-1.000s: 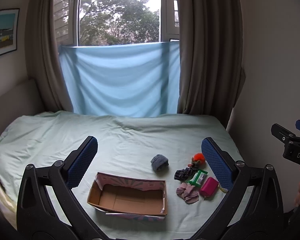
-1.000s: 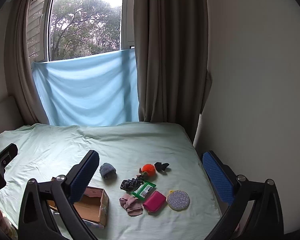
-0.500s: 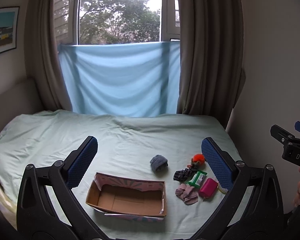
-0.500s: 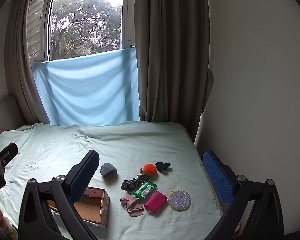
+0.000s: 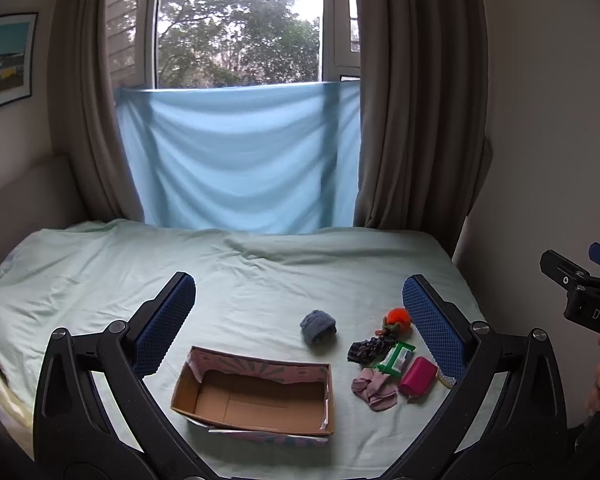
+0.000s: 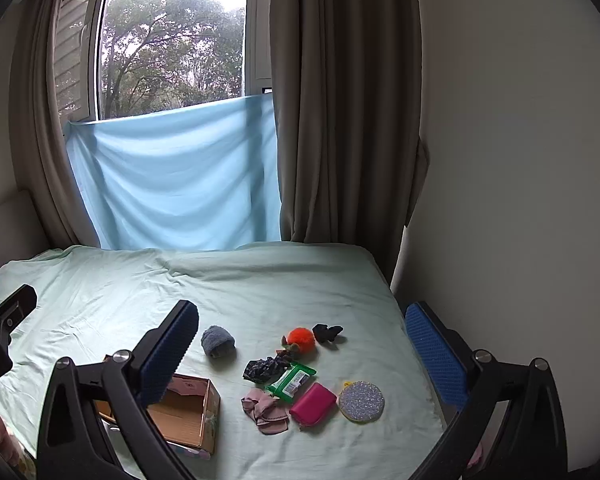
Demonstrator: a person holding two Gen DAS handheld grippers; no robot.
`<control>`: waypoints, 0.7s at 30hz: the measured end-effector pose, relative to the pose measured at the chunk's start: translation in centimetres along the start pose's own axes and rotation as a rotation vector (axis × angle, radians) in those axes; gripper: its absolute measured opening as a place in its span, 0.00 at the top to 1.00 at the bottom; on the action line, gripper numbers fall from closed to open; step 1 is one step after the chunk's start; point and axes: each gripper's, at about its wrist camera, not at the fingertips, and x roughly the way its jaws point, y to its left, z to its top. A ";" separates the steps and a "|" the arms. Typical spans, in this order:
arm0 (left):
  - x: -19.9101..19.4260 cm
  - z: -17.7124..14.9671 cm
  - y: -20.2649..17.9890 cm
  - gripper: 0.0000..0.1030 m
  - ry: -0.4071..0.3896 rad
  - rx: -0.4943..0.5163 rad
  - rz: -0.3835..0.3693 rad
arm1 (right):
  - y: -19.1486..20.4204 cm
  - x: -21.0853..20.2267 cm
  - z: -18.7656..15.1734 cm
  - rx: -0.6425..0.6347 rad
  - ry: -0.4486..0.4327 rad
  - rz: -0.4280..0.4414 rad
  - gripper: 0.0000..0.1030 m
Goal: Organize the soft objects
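Note:
An open, empty cardboard box [image 5: 256, 396] sits on the green bed near me; it also shows in the right wrist view [image 6: 188, 412]. Right of it lie a blue rolled cloth [image 5: 318, 326], an orange pompom [image 5: 398, 317], a dark scrunchie [image 5: 366, 350], a green packet [image 5: 396, 359], pink socks [image 5: 374, 390] and a magenta pouch [image 5: 417, 376]. The right wrist view adds a black item [image 6: 327, 334] and a glittery round pad [image 6: 361, 402]. My left gripper [image 5: 300, 322] and right gripper [image 6: 300, 344] are both open and empty, held above the bed.
The bed [image 5: 100, 280] fills the floor up to a window with brown curtains [image 5: 416, 100] and a hanging blue sheet [image 5: 240, 160]. A wall [image 6: 520, 160] runs along the bed's right edge. A headboard [image 5: 20, 200] stands at left.
Both views have shifted very slightly; the objects on the bed have not moved and both grippers stay open.

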 end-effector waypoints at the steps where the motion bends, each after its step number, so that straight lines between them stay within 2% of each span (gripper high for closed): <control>1: 0.0 0.0 0.0 0.00 0.000 0.000 0.000 | 0.0 0.0 0.0 0.000 -0.001 0.000 0.00; 7: 0.8 0.0 -0.3 0.00 0.016 -0.003 -0.003 | -0.1 0.3 -0.1 0.001 0.004 0.000 0.00; 13: 3.2 -0.4 -1.5 0.00 0.083 -0.023 -0.013 | -1.1 1.4 -0.3 0.010 0.018 -0.006 0.00; 17: 6.0 -2.1 -3.7 0.00 0.150 -0.017 -0.022 | -2.7 3.4 -1.4 -0.001 0.053 -0.009 0.00; 21: 9.9 -5.1 -6.7 0.00 0.231 0.003 -0.026 | -4.5 6.9 -3.7 -0.013 0.126 0.001 0.00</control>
